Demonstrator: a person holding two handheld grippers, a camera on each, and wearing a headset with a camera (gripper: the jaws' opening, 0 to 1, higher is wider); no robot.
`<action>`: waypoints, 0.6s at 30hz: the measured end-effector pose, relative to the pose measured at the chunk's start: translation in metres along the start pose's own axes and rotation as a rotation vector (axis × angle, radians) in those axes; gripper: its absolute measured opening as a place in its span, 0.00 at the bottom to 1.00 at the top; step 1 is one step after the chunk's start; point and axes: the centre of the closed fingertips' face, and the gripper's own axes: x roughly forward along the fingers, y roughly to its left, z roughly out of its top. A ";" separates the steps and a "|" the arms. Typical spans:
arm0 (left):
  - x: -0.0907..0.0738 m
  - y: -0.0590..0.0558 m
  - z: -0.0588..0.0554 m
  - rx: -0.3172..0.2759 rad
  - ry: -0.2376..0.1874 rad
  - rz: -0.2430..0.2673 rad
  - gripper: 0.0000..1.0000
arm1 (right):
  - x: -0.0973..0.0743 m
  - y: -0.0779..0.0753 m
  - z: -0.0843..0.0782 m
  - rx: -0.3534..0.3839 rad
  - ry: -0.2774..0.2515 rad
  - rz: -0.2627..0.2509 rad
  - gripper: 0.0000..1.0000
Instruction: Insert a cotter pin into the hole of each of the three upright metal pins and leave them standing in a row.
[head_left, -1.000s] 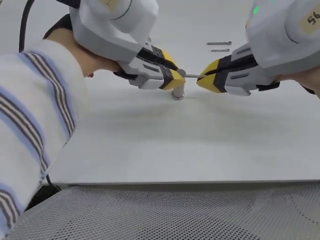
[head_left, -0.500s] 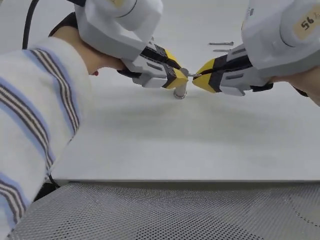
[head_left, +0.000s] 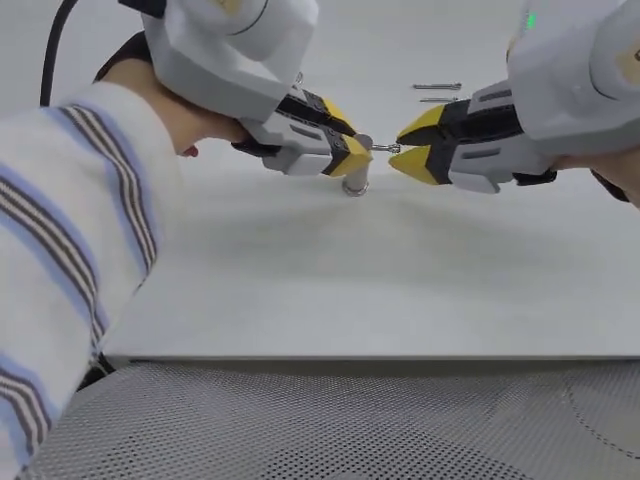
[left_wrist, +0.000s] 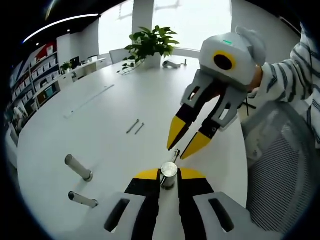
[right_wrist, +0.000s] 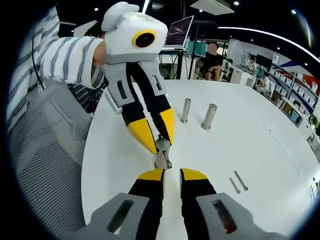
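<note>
My left gripper (head_left: 358, 160) is shut on an upright metal pin (head_left: 356, 182) that stands on the white table. A cotter pin (head_left: 385, 148) sticks out of the pin's hole toward the right. Just right of it, my right gripper (head_left: 398, 152) is open, its yellow jaws on either side of the cotter pin's free end without touching it. In the left gripper view the metal pin (left_wrist: 168, 175) sits between the jaws of the left gripper (left_wrist: 168, 174). The right gripper view shows the metal pin (right_wrist: 161, 152) and cotter pin (right_wrist: 167, 161) ahead of the right gripper (right_wrist: 172, 175).
Two more metal pins (right_wrist: 186, 110) (right_wrist: 208, 116) stand upright side by side farther back on the table. Two loose cotter pins (head_left: 437, 87) (head_left: 440, 100) lie at the back right. A mesh chair seat (head_left: 320, 420) lies below the table's front edge (head_left: 360, 360).
The right gripper has opened, let go of the cotter pin and drawn back a little to the right. The cotter pin stays in the metal pin. The left gripper keeps its hold.
</note>
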 end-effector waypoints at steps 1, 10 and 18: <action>0.000 0.000 0.000 0.002 0.000 0.002 0.09 | 0.000 0.001 0.001 0.004 -0.001 0.001 0.06; 0.002 -0.001 0.000 0.023 0.004 0.007 0.09 | 0.000 0.002 0.007 0.029 -0.028 -0.006 0.00; 0.005 0.003 0.000 0.027 0.005 0.009 0.09 | 0.002 0.003 0.012 0.044 -0.039 -0.002 0.00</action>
